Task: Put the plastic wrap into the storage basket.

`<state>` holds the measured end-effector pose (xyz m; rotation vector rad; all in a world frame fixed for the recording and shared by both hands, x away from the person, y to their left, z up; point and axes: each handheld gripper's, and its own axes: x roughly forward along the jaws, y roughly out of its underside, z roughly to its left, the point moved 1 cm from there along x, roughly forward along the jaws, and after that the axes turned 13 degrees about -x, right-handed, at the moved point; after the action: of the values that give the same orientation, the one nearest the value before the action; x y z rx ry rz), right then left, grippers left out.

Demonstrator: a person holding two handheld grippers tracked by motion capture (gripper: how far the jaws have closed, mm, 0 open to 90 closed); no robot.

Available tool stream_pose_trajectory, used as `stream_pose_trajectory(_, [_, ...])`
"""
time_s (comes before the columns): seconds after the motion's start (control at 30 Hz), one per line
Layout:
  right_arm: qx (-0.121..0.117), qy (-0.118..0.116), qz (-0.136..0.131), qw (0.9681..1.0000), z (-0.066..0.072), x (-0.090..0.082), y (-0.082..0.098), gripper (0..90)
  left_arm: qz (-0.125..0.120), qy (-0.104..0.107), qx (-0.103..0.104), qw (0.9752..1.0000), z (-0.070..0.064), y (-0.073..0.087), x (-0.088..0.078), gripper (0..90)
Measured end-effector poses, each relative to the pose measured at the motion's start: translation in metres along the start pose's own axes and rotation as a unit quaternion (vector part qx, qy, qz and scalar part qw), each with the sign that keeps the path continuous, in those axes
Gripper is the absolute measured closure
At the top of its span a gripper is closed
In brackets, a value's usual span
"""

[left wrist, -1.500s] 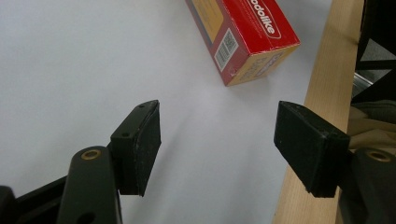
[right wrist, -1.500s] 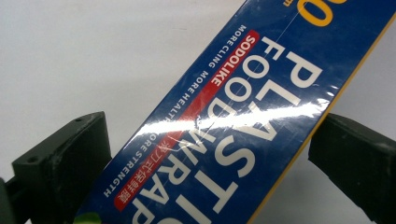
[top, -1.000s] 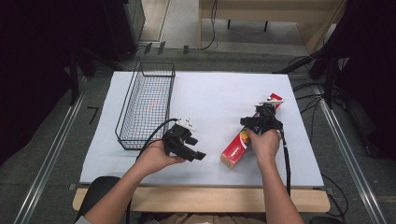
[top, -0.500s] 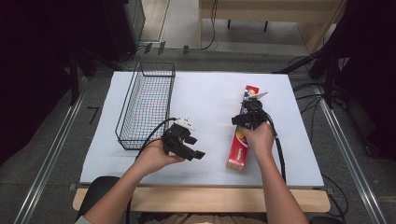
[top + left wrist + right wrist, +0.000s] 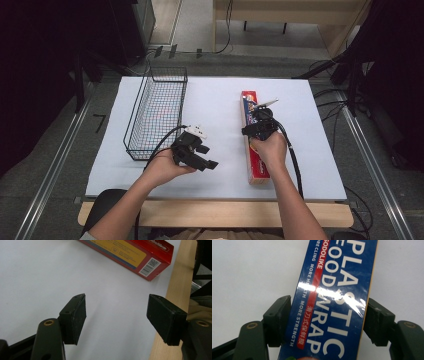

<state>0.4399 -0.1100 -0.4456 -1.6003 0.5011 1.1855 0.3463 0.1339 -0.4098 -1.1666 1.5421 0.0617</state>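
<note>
Black right gripper [image 5: 327, 322] jaws just closed, clamping wrap box [image 5: 332, 302]; left gripper [image 5: 116, 320] jaws half-open, empty.

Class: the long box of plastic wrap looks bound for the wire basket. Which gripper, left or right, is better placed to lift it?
Right. The right gripper straddles the plastic wrap box, its jaws closing against the sides. The left gripper is open over bare table.

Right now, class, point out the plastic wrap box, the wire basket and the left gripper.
plastic wrap box [image 5: 247, 106]: high view, on its far red end.
wire basket [image 5: 156, 111]: high view, on its mesh floor.
left gripper [image 5: 207, 157]: high view, midway between its open fingertips.
</note>
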Motion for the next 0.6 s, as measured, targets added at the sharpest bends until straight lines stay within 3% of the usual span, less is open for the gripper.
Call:
stream_pose_trajectory(0.23, [0.010,0.009,-0.003,0.9999,0.007,-0.002,0.009,29.4,-0.003,0.000,-0.002,1.0000,0.001,0.000,-0.001,32.7])
stream_pose_trajectory(0.3, [0.000,0.007,0.014,0.9999,0.011,-0.001,0.015,28.6,-0.002,-0.001,-0.002,1.0000,0.001,0.000,-0.001,32.7])
stream_pose_trajectory(0.37, [-0.005,0.007,0.014,0.9999,0.012,-0.001,0.018,28.6,-0.003,-0.002,-0.003,1.0000,0.001,0.000,-0.001,32.7])
stream_pose_trajectory(0.4, [0.002,-0.007,0.012,0.9999,0.009,0.001,0.021,30.1,-0.003,-0.002,-0.004,1.0000,0.001,0.000,-0.001,32.7])
stream_pose_trajectory(0.47, [0.001,-0.006,0.013,0.9999,0.009,0.000,0.021,31.9,-0.004,-0.003,-0.004,1.0000,0.001,0.000,-0.002,32.7])
stream_pose_trajectory(0.5, [-0.010,0.000,0.030,0.9995,0.008,-0.002,0.017,35.8,-0.004,-0.002,-0.004,1.0000,0.001,0.000,-0.002,32.7])
stream_pose_trajectory(0.6, [-0.013,-0.012,0.037,0.9991,0.004,-0.004,0.015,39.1,-0.006,-0.001,-0.005,1.0000,0.002,0.000,-0.002,32.7])
